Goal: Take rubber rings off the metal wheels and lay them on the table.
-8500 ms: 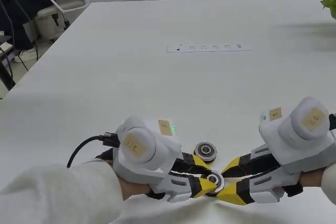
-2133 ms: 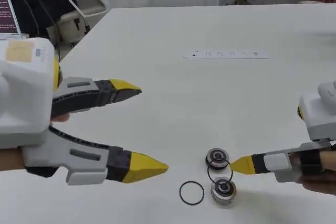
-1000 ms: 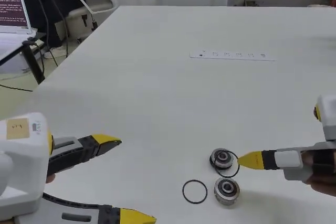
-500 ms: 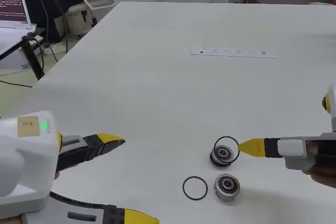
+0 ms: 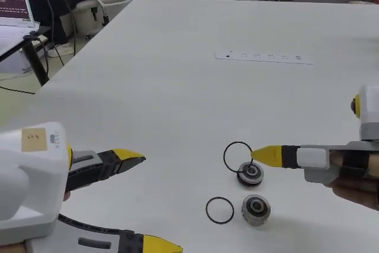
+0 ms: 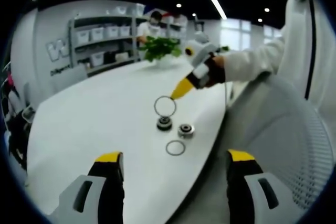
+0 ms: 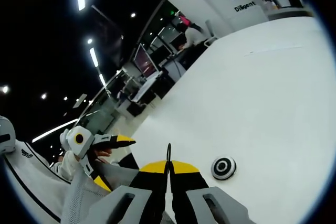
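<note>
One rubber ring (image 5: 225, 157) hangs upright, off the counter (image 5: 189, 87), pinched at its edge between the pressed-together yellow tips of the right hand-held gripper (image 5: 256, 154). It hangs just above the farther metal wheel (image 5: 251, 173); whether its lower edge touches that wheel cannot be told. The nearer metal wheel (image 5: 256, 208) stands just beside the first, and a second rubber ring (image 5: 206, 210) lies flat on the counter next to it.

The right gripper view shows the pinched ring (image 7: 168, 153) edge-on, a thin dark line rising from its closed tips (image 7: 169, 167), with one of the metal wheels (image 7: 223, 167) on the counter to the right.

The left gripper view shows the pinched ring (image 6: 155, 106) face-on as a full circle above the two wheels (image 6: 164, 124) (image 6: 185, 129), and the flat ring (image 6: 166, 148) nearest the camera.

The left hand-held gripper (image 5: 159, 201) is spread wide and holds nothing, well apart from the wheels to their left. Its own view shows its two yellow tips (image 6: 174, 156) far apart.
</note>
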Tool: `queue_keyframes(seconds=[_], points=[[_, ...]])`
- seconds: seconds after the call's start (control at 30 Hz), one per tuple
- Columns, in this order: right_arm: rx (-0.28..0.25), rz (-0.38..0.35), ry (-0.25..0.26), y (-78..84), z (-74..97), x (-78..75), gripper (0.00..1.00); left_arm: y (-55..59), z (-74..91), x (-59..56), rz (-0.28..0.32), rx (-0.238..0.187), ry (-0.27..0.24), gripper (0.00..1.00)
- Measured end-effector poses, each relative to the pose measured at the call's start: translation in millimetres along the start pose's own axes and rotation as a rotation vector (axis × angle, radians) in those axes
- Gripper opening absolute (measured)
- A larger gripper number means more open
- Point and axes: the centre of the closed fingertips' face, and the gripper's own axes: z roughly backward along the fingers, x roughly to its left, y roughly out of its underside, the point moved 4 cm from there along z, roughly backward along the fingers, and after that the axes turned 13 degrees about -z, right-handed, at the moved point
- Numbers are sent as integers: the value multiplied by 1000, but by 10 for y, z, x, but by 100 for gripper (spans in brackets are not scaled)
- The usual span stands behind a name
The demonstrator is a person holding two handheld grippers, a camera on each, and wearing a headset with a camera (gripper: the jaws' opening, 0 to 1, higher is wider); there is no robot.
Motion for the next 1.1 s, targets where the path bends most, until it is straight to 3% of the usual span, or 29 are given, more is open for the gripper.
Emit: queue_keyframes(seconds=[0.13, 0.4, 1.1], points=[[32, -11, -15, 91, -137, 42, 0, -2, -3, -8, -1, -3, 7, 80], [169, 70, 3, 362, -314, 39, 0, -2, -8, -18, -1, -3, 14, 80], [289, 163, 116, 658, -555, -237, 0, -17, -12, -44, 6, -13, 35, 78]])
